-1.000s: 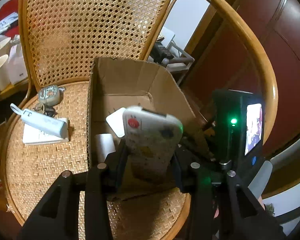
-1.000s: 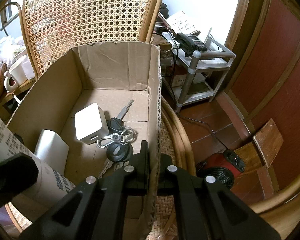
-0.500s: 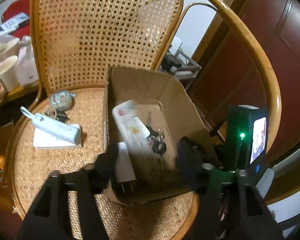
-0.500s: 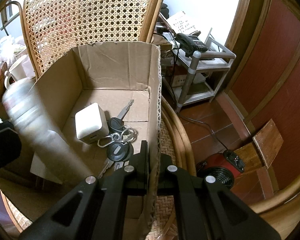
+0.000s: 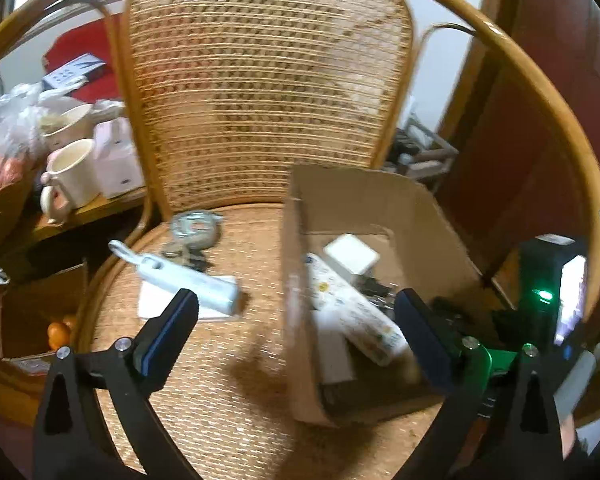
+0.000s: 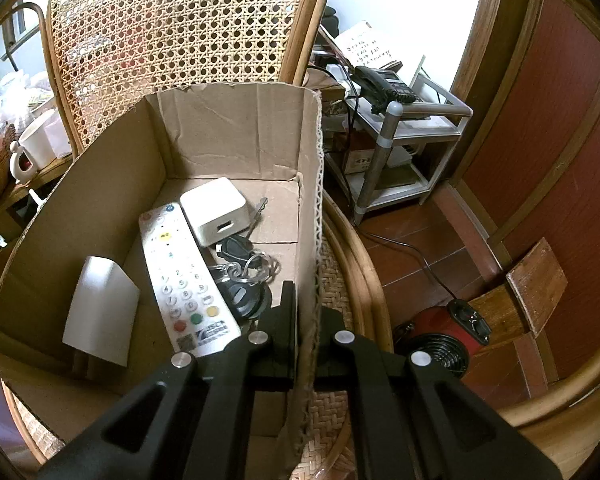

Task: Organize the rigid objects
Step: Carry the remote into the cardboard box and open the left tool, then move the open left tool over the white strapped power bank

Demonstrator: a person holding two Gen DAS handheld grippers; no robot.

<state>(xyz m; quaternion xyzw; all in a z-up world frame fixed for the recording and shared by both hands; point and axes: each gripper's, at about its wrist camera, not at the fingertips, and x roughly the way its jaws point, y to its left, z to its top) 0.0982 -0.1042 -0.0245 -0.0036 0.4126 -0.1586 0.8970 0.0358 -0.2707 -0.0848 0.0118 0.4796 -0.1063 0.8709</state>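
A cardboard box (image 6: 236, 128) stands on the right of a rattan chair seat (image 5: 204, 376). In it lie a white remote (image 6: 186, 276), a white charger cube (image 6: 214, 210), a bunch of keys (image 6: 244, 276) and a white adapter (image 6: 100, 312). My right gripper (image 6: 306, 340) is shut on the box's right wall. My left gripper (image 5: 296, 324) is open and empty above the seat, near the box's left wall (image 5: 296, 300). The remote (image 5: 352, 316) also shows in the left wrist view. On the seat lie a white stick-shaped device (image 5: 184, 280) on a white pad and a round tin (image 5: 196, 226).
A side table at left holds cups (image 5: 74, 176) and bags. A metal shelf with a phone (image 6: 384, 84) stands right of the chair, and a red fan heater (image 6: 440, 336) sits on the floor. The chair's armrest hoop (image 5: 560, 140) curves around the right side.
My left gripper opened and let go of the remote, which now lies in the box. The left gripper pulled back and up. The right gripper has not moved.
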